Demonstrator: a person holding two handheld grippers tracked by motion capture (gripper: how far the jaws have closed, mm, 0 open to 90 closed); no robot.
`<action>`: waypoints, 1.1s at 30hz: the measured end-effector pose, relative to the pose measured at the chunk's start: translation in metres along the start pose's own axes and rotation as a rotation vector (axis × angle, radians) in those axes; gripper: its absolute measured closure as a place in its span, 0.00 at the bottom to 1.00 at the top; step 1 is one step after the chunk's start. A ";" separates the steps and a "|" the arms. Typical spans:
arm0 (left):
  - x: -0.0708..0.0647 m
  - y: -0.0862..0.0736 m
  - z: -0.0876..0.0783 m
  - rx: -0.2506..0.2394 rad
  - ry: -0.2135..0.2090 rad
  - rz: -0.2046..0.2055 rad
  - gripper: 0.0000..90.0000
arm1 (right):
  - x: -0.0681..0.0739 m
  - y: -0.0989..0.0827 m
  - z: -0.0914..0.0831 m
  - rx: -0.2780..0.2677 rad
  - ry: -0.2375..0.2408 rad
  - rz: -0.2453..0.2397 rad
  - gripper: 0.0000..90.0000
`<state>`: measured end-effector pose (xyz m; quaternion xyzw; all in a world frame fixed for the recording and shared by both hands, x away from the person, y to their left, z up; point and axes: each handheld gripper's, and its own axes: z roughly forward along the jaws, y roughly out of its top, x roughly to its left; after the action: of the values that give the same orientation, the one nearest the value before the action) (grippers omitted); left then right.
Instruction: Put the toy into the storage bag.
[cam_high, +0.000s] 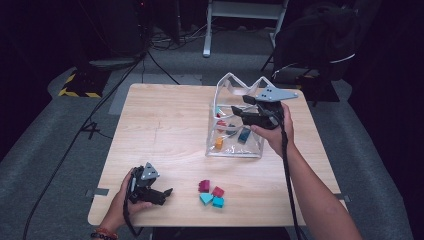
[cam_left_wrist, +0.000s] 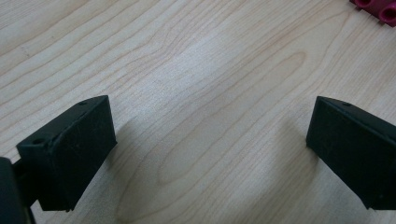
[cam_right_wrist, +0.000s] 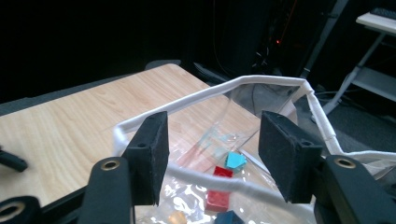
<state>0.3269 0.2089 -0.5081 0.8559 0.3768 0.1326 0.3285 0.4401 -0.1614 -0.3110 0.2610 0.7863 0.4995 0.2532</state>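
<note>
A clear plastic bag (cam_high: 235, 145) with a white rim (cam_right_wrist: 261, 80) stands open on the right half of the wooden table. Inside lie a light blue block (cam_right_wrist: 235, 160), a red block (cam_right_wrist: 219, 198), a dark blue block (cam_high: 244, 134) and an orange one (cam_high: 219, 143). My right gripper (cam_high: 240, 112) hovers over the bag's mouth. Its jaws (cam_right_wrist: 215, 140) are open and the rim runs below them, untouched. My left gripper (cam_high: 167, 192) rests low near the front left edge, open (cam_left_wrist: 210, 140) over bare wood. Several loose blocks, maroon (cam_high: 204, 186), red (cam_high: 218, 191) and teal (cam_high: 212, 200), lie right of it.
The maroon block (cam_left_wrist: 378, 8) shows at the top right corner of the left gripper view. Behind the table are a dark chair with a black bag (cam_high: 320, 45), white desk legs (cam_high: 207, 30) and cables on the grey floor (cam_high: 90, 125).
</note>
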 end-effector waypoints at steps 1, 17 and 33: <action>0.000 0.000 0.000 0.001 0.000 0.000 0.02 | 0.003 -0.001 -0.004 0.001 0.007 -0.009 0.49; 0.000 0.000 0.000 0.001 -0.001 -0.002 0.01 | 0.033 -0.046 -0.047 -0.032 0.119 -0.013 0.48; 0.000 0.000 0.000 0.002 0.000 0.001 0.01 | 0.093 -0.127 -0.038 0.127 0.288 -0.109 0.48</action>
<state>0.3274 0.2088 -0.5081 0.8564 0.3764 0.1325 0.3276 0.3263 -0.1710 -0.4265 0.1591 0.8574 0.4667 0.1479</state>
